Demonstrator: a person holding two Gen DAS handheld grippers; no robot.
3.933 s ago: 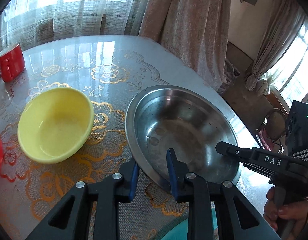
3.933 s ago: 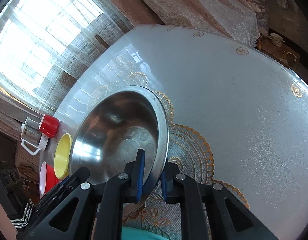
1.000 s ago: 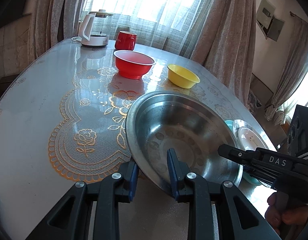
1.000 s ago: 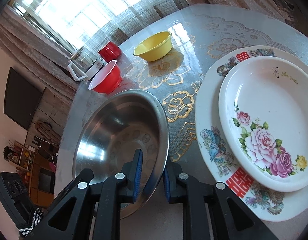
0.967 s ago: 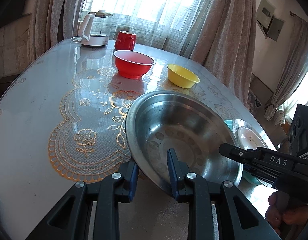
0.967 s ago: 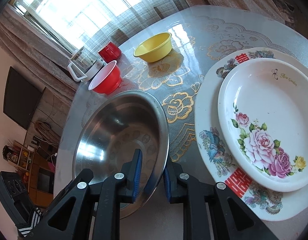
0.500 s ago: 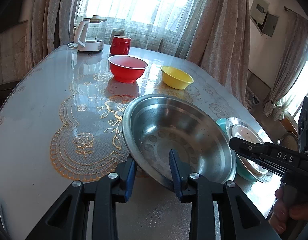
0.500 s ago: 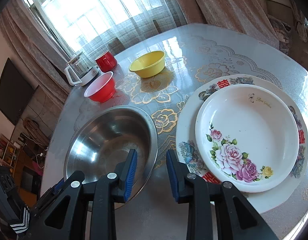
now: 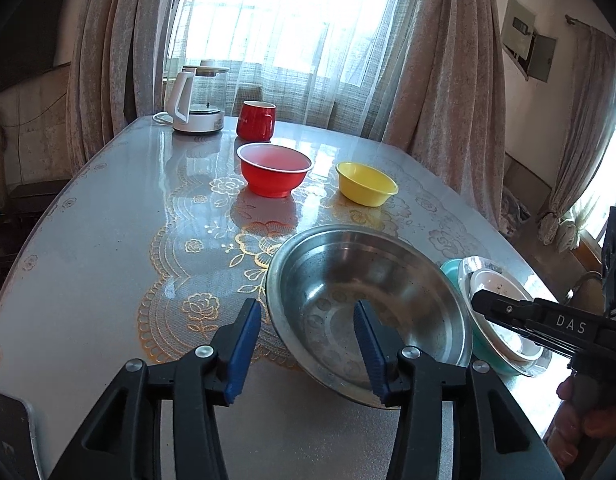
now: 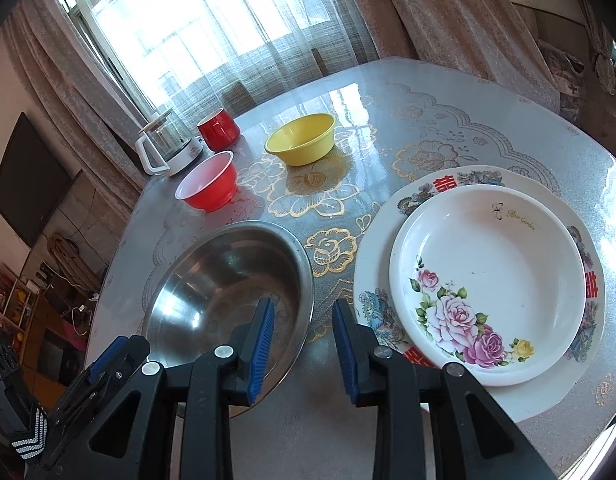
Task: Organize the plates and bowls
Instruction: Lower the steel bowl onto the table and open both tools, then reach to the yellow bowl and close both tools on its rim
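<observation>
A large steel bowl [image 9: 368, 300] rests on the table, also in the right wrist view [image 10: 224, 280]. My left gripper [image 9: 306, 344] is open, its jaws on either side of the bowl's near rim. My right gripper [image 10: 302, 340] is open over the bowl's right rim. A stack of plates lies to the right: a floral white plate [image 10: 484, 268] on a larger patterned plate [image 10: 424, 188]; in the left wrist view it [image 9: 500, 292] sits on a teal dish [image 9: 452, 270]. A red bowl [image 9: 274, 174] and a yellow bowl [image 9: 366, 188] stand farther back.
A red mug [image 9: 256, 120] and a white kettle [image 9: 194, 100] stand at the table's far end by the curtained window. The table edge runs close on the right, beside the plate stack. The right gripper's body [image 9: 548, 328] shows in the left wrist view.
Both grippers have opened and let go of the steel bowl, which now rests on the table left of the plate stack. Both have drawn back a little.
</observation>
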